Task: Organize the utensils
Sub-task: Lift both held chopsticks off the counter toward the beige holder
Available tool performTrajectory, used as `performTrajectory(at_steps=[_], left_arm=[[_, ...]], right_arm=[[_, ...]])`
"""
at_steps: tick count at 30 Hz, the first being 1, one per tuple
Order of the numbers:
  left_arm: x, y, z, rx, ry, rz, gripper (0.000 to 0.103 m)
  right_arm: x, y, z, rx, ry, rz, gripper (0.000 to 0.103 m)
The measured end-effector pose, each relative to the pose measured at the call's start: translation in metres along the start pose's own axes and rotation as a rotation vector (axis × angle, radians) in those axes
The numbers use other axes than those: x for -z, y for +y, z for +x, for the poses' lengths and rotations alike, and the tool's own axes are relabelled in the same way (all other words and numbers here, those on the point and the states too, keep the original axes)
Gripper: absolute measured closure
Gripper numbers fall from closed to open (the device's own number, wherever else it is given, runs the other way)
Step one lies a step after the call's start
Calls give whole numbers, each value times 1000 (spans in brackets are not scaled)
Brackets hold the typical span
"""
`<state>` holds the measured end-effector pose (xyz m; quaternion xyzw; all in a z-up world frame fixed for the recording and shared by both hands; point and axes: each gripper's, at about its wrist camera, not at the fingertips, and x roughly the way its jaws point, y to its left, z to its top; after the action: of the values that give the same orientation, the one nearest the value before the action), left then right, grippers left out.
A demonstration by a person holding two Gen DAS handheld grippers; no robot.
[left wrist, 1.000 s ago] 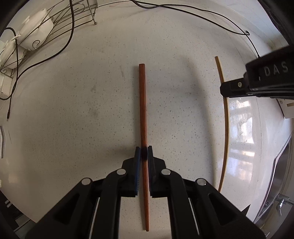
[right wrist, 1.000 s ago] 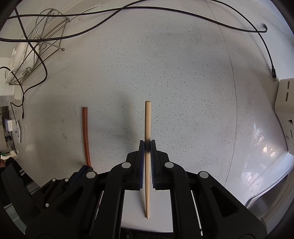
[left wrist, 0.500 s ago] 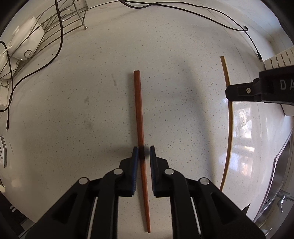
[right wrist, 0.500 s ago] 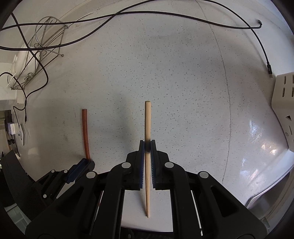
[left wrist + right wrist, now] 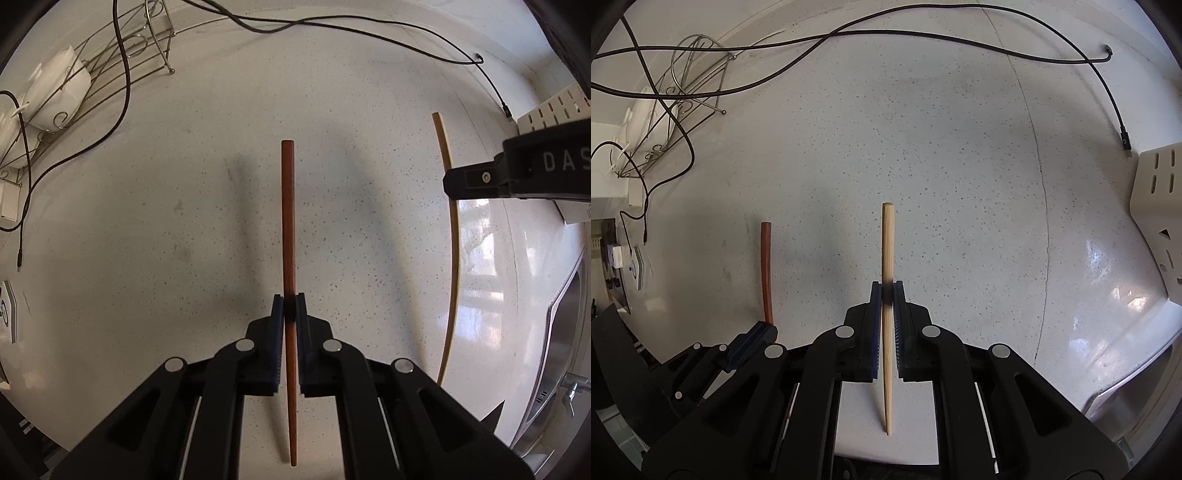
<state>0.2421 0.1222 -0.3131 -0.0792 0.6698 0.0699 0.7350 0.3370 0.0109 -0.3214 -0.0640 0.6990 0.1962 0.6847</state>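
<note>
Chopsticks: red stick [image 5: 288, 236] clamped in left tongs [image 5: 289, 308], which just re-closed; pale stick [image 5: 887, 251] clamped in right tongs [image 5: 887, 295]. Light, stiff, slick; grip mid-shaft.

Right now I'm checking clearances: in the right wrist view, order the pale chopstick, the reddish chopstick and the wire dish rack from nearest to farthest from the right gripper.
1. Pale chopstick: clamped between the right gripper fingers.
2. Reddish chopstick: off to the left, held by the left gripper.
3. Wire dish rack: far upper left on the speckled counter.
</note>
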Motion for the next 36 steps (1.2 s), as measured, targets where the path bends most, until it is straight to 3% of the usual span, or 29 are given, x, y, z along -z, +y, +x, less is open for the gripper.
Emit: performTrajectory(at_steps=[18, 36], left_arm=[[-5, -18, -52, 113, -170, 31, 97], [-22, -56, -116, 186, -355, 129, 97]], right_arm=[[17, -18, -45, 14, -101, 27, 97], [58, -77, -146, 77, -349, 105, 97]])
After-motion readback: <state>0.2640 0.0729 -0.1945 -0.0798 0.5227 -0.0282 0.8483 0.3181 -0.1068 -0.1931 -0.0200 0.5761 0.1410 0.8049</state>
